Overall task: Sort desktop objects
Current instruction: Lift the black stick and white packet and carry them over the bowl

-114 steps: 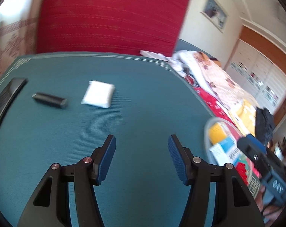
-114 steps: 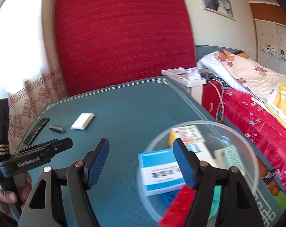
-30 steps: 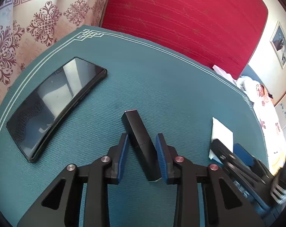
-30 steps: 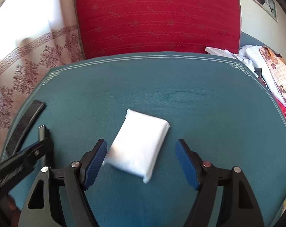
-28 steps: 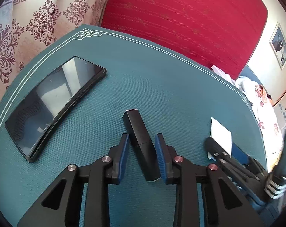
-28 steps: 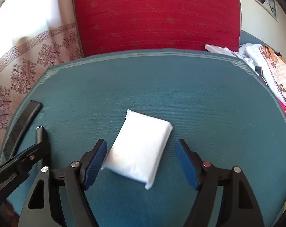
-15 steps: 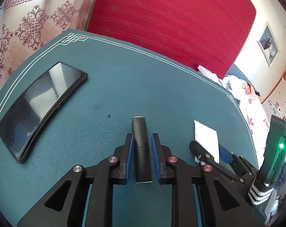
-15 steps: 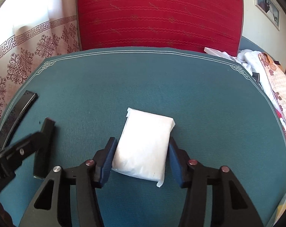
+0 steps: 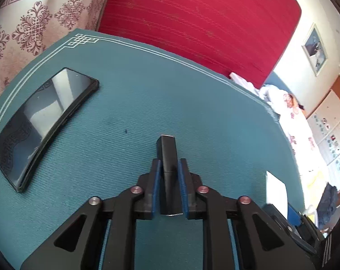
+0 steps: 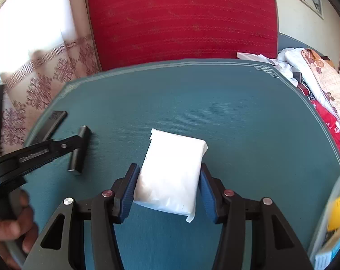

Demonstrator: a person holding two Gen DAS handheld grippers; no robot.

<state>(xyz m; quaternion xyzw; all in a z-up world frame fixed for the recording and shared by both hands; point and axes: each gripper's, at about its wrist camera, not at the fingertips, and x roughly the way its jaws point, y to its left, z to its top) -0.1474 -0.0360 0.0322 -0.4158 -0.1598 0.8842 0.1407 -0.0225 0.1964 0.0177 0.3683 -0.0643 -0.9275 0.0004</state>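
Since the left tool (image 9: 168, 185) is clamped tight on the stiff black stick-shaped gadget (image 9: 168, 175) at lower centre, that one looks easy to carry by its long sides. Right tool (image 10: 168, 187) squeezes the soft white tissue pack (image 10: 172, 171) mid-frame, light and squishy I'd guess. Clear container (image 10: 327, 225) at lower right holds yellow and blue boxes.

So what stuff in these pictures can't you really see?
- White packet, left wrist view: mostly behind the right gripper's fingers.
- Phone, right wrist view: partly behind the left gripper, too edge-on to read.
- Black stick, left wrist view: its sides sit behind the blue pads; whether it is off the mat is unclear.
- Clear tub, right wrist view: blurred, cut off by the edge.
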